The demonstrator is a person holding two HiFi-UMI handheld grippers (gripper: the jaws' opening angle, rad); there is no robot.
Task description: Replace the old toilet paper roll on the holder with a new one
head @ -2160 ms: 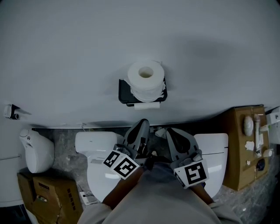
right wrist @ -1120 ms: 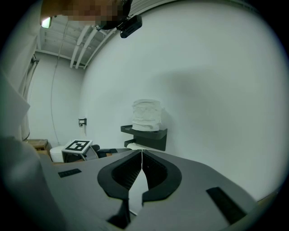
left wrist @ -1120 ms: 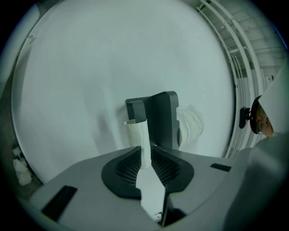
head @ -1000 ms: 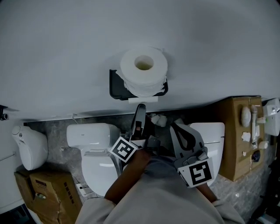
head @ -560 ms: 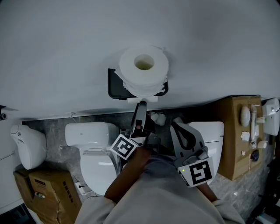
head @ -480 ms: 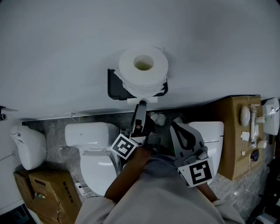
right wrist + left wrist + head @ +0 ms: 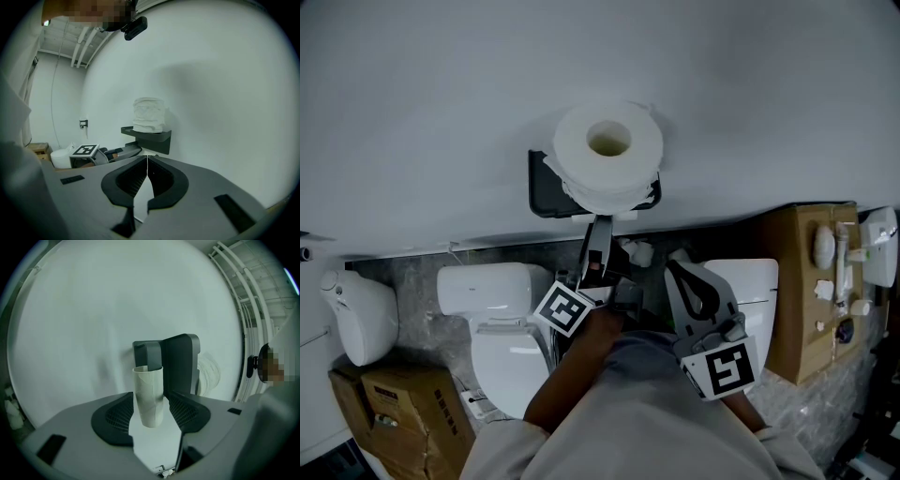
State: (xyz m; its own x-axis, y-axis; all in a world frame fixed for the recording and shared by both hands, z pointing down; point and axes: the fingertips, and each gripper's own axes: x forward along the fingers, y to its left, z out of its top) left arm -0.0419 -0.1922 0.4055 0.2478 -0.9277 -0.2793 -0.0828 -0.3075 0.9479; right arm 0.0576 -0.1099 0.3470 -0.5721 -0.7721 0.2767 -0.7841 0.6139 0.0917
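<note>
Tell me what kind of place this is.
Probably a toilet room, or a mock-up of one: a toilet and a second toilet stand side by side, and a paper holder on the wall carries a toilet paper roll.

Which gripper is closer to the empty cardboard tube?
Left. The left gripper has just been opening its jaws, with the cardboard tube between them. The right gripper hangs back, shut, away from the holder.
</note>
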